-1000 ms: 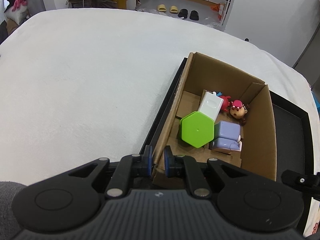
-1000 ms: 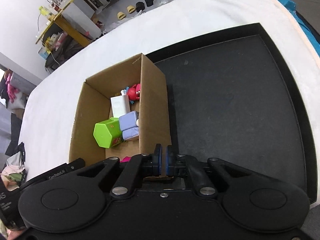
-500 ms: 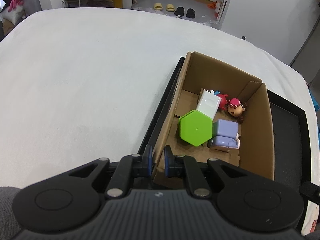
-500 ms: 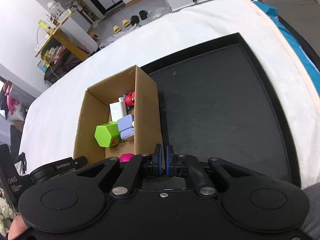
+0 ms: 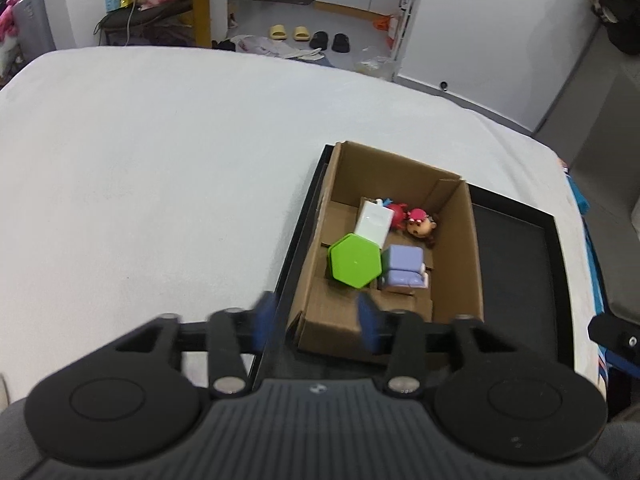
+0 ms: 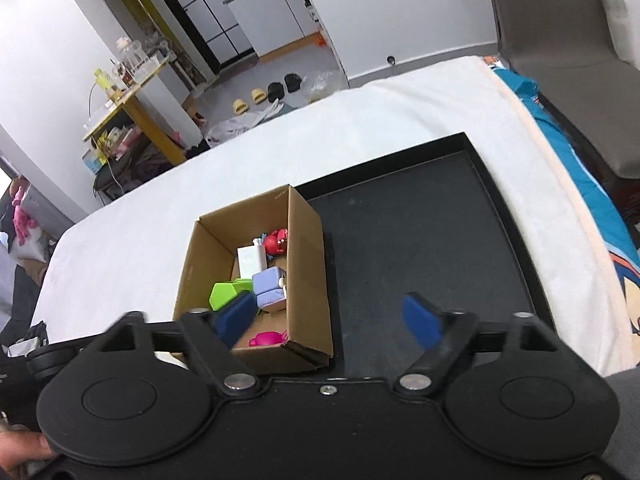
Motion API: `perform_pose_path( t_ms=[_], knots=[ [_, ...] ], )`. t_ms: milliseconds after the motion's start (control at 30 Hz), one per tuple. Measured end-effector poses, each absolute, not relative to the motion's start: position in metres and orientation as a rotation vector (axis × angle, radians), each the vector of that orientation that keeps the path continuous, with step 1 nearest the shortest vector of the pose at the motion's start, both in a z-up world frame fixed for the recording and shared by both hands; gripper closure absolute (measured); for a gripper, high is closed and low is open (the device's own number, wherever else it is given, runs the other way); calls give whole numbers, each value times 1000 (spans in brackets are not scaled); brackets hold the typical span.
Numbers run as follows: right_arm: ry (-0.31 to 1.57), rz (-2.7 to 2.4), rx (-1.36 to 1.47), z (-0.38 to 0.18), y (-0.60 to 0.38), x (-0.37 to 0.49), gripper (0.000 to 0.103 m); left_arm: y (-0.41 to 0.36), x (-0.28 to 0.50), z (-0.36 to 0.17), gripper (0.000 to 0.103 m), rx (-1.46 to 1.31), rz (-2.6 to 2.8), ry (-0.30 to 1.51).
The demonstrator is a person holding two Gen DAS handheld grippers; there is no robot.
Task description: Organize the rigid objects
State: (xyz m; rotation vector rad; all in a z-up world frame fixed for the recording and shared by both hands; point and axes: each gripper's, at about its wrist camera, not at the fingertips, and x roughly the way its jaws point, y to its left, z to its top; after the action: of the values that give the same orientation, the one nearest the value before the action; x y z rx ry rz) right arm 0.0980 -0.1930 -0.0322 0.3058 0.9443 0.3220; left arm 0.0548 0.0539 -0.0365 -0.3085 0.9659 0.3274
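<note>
An open cardboard box (image 5: 456,240) (image 6: 308,264) stands at the left end of a black tray (image 6: 432,240). In it lie a green hexagonal container (image 5: 354,260) (image 6: 224,294), a lilac toy (image 5: 402,266) (image 6: 270,286), a white block (image 5: 374,220) (image 6: 250,258), a red toy (image 6: 277,241), a small doll (image 5: 420,220) and a pink piece (image 6: 266,338). My left gripper (image 5: 316,320) is open and empty, raised over the box's near left corner. My right gripper (image 6: 328,320) is open and empty above the box's near end.
The tray lies on a white cloth-covered surface (image 5: 140,180). The tray's right part (image 6: 440,220) is bare. A blue printed cloth (image 6: 580,184) and a grey chair (image 6: 560,40) are at the right edge. Floor, slippers and shelves lie beyond.
Both grippers were shut and have opened wide. Both have pulled up and back from the box, so it looks smaller and more of the room shows.
</note>
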Motion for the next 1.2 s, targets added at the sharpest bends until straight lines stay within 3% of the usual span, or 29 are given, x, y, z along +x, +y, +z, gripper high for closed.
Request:
perform_pose_path(
  t_ms=[133,300,867,1200],
  knots=[
    [924,307,295,-22,-195,92,2,48,44,-21,31,-294,290,937],
    [900,296,289,-5,-200,85,0,44,30,-6,22,-286,257,915],
    [883,284,217,29,-209,49,0,32,-13,48,11,-211,162,858],
    [858,286,225,38,-223,30,0,19,-33,50,9,-188,126,845]
  ],
)
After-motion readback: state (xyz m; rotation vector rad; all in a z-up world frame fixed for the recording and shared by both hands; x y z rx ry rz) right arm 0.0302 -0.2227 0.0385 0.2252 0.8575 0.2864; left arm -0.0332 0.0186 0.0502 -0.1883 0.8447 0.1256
